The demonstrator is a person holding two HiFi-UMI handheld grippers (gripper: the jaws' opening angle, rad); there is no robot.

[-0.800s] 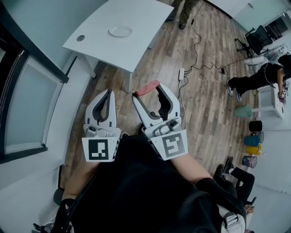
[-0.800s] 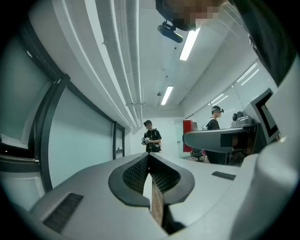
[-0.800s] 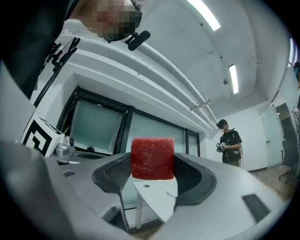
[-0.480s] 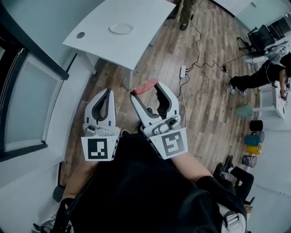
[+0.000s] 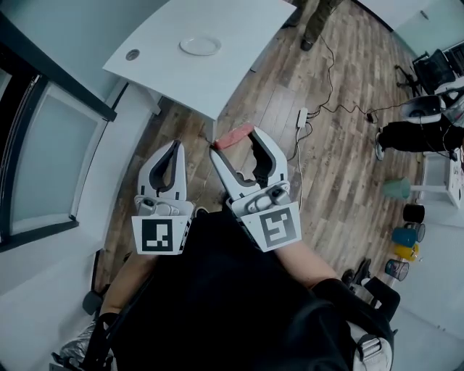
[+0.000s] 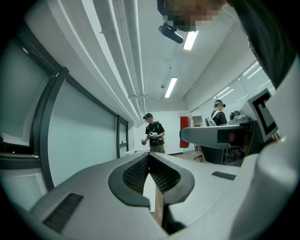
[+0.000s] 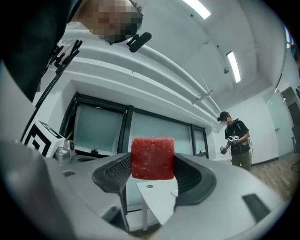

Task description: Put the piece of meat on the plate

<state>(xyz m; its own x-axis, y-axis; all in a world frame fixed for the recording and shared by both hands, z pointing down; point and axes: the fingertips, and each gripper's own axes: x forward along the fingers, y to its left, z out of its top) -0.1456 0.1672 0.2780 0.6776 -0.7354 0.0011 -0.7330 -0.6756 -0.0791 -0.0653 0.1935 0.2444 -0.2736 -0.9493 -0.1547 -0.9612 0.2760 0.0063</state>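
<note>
A red rectangular piece of meat is clamped between the tips of my right gripper, held in the air over the wooden floor. In the right gripper view the meat fills the gap between the jaws of that gripper. My left gripper is beside it on the left, shut and empty; its jaws meet at the tips. The white plate lies on a white table farther ahead, apart from both grippers. That table shows below the meat.
A glass wall runs along the left. A power strip and cables lie on the wooden floor. A person's legs are by the table's far end, another person at the right. Coloured cups stand at the right.
Both grippers keep their pose and the meat stays held. The floor, the power strip and the people have shifted slightly to the right in the view.
</note>
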